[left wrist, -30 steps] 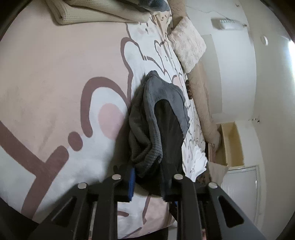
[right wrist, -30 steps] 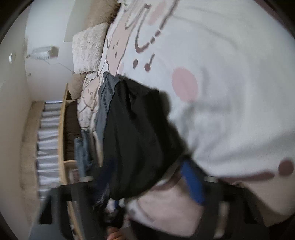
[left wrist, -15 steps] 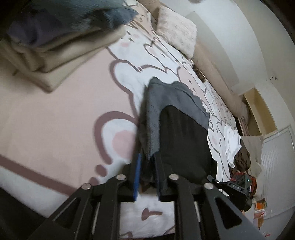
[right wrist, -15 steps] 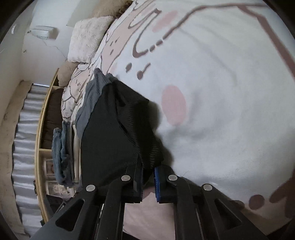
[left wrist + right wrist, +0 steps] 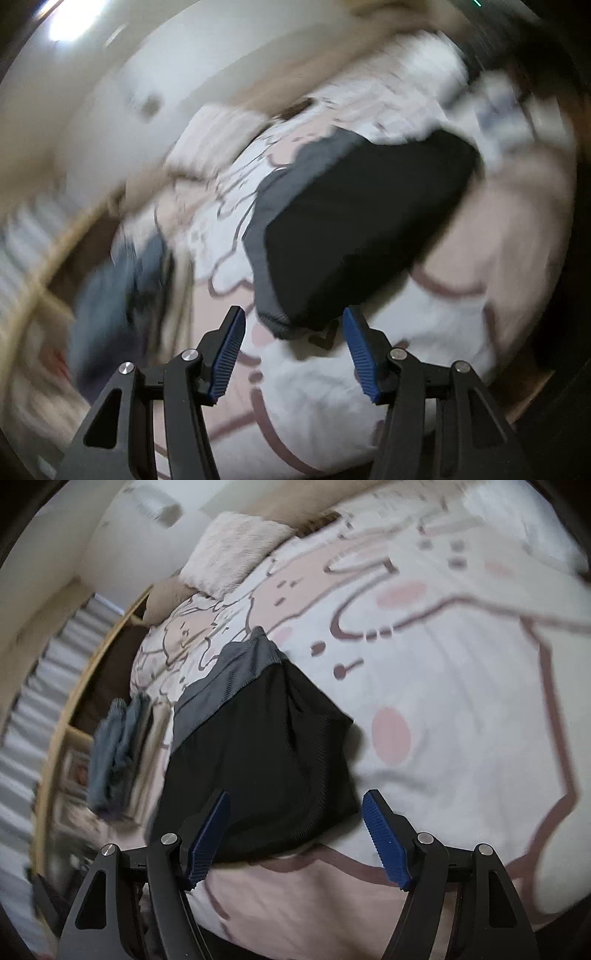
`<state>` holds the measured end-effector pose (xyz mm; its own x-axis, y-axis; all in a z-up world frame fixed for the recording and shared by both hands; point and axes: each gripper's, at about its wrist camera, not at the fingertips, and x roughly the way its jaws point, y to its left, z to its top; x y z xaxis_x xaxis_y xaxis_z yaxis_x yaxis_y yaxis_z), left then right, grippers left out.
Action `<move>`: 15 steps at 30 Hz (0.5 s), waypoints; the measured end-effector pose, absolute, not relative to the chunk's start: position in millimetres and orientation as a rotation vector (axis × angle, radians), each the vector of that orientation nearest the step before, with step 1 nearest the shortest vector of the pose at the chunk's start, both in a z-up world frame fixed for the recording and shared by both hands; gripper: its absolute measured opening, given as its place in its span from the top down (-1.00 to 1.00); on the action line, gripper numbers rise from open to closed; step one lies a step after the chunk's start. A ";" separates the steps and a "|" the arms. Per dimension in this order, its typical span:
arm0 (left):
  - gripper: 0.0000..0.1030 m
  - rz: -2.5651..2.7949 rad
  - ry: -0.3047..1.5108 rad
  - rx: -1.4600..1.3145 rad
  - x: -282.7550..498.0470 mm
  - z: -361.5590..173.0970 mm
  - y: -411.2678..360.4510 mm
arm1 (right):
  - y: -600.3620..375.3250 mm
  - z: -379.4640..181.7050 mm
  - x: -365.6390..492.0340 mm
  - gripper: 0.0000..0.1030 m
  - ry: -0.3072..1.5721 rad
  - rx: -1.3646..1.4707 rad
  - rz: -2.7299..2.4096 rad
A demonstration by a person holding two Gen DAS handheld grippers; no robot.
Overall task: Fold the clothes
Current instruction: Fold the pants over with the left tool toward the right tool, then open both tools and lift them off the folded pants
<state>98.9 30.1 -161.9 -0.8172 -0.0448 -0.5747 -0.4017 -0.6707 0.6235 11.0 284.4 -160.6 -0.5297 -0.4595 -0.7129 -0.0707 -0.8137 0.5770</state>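
In the left wrist view, the left claw (image 5: 293,352) is opening and nothing is sitting between its blue pads (image 5: 228,356). The folded black and grey garment (image 5: 354,229) is lying on the cartoon bedspread (image 5: 325,406) just ahead of the claw, its long side stretching away up and to the right.

In the right wrist view, the right claw (image 5: 295,836) is opening too, gripping nothing. The garment (image 5: 258,760) is lying right in front, its near edge between the fingers, stretching away and leaning left. This claw looks nearer. Wooden shelves (image 5: 85,734) to the left are holding blue clothes (image 5: 114,746).
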 end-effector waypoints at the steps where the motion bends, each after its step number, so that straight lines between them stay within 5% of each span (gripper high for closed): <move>1: -0.05 2.521 1.288 -0.788 100.8 -174.2 36.0 | 284.2 -154.7 14.8 -0.44 -0.768 1.366 -2.455; 6: -0.05 2.335 1.693 -0.668 97.2 -219.3 46.9 | 290.6 -141.6 31.8 -0.44 -0.610 1.344 -2.547; 15: -0.04 2.112 1.956 -0.384 97.4 -237.1 55.9 | 287.7 -136.2 47.2 -0.44 -0.366 1.375 -2.641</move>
